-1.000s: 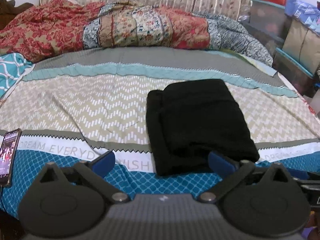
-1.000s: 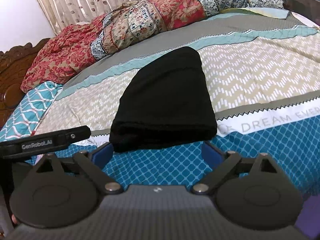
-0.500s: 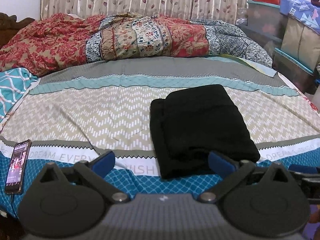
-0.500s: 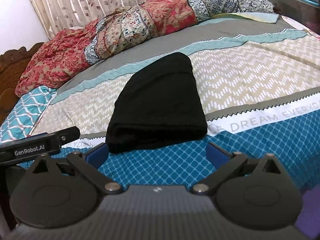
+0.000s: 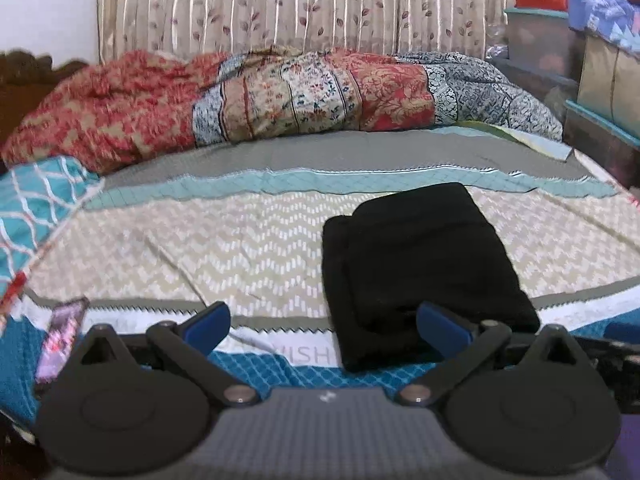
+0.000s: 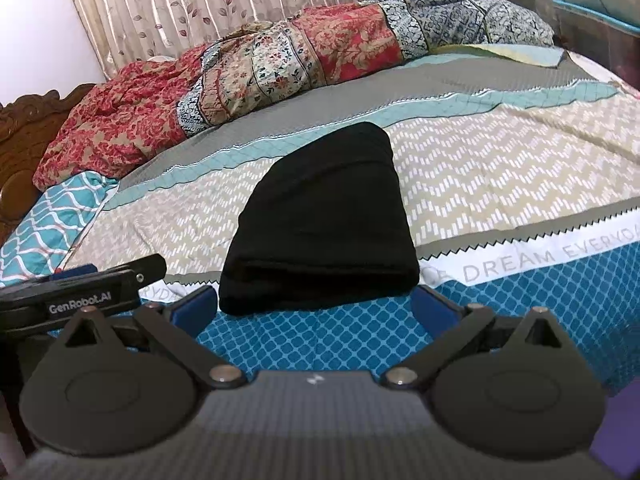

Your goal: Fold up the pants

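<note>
Both our left gripper point(image 5: 324, 322) and right gripper point(image 6: 314, 306) stand wide, holding nothing. Our folded black fabric pants point(image 6: 320, 220) lie on the patterned bed point(image 6: 500, 184), long axis seemingly running toward the far curtain.

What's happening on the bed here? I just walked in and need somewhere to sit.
A person is folding pants with two hand-held grippers. The black pants lie folded in a compact bundle on the patterned bedspread. The left hand-held gripper and right hand-held gripper are both open, holding nothing.
</note>
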A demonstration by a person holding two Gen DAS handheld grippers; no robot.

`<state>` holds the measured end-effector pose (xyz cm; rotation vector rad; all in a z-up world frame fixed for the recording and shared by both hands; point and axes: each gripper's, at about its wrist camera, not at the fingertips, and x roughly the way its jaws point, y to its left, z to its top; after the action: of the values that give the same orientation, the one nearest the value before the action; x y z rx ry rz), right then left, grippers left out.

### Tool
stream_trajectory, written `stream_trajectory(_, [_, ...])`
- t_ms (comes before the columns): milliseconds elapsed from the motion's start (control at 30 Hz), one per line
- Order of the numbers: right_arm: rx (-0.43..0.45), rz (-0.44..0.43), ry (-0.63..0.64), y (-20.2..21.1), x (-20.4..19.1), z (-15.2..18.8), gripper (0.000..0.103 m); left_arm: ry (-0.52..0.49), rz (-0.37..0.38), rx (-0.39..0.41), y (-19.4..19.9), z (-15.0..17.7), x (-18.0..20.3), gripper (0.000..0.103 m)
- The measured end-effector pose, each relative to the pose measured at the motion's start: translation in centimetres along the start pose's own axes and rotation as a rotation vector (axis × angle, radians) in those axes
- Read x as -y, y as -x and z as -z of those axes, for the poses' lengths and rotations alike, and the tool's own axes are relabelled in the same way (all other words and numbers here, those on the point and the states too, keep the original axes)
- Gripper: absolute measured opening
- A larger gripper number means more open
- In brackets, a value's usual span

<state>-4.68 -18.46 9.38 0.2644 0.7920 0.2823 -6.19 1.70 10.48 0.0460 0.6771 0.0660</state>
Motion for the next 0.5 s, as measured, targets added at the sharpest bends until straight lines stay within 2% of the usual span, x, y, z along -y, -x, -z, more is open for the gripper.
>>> stream_trajectory(500, [-0.019,0.008,-0.037,-0.58,0.07,0.17,0.103,-0.03,0.009,-0.086,-0.8,0.27,0.48,0.103])
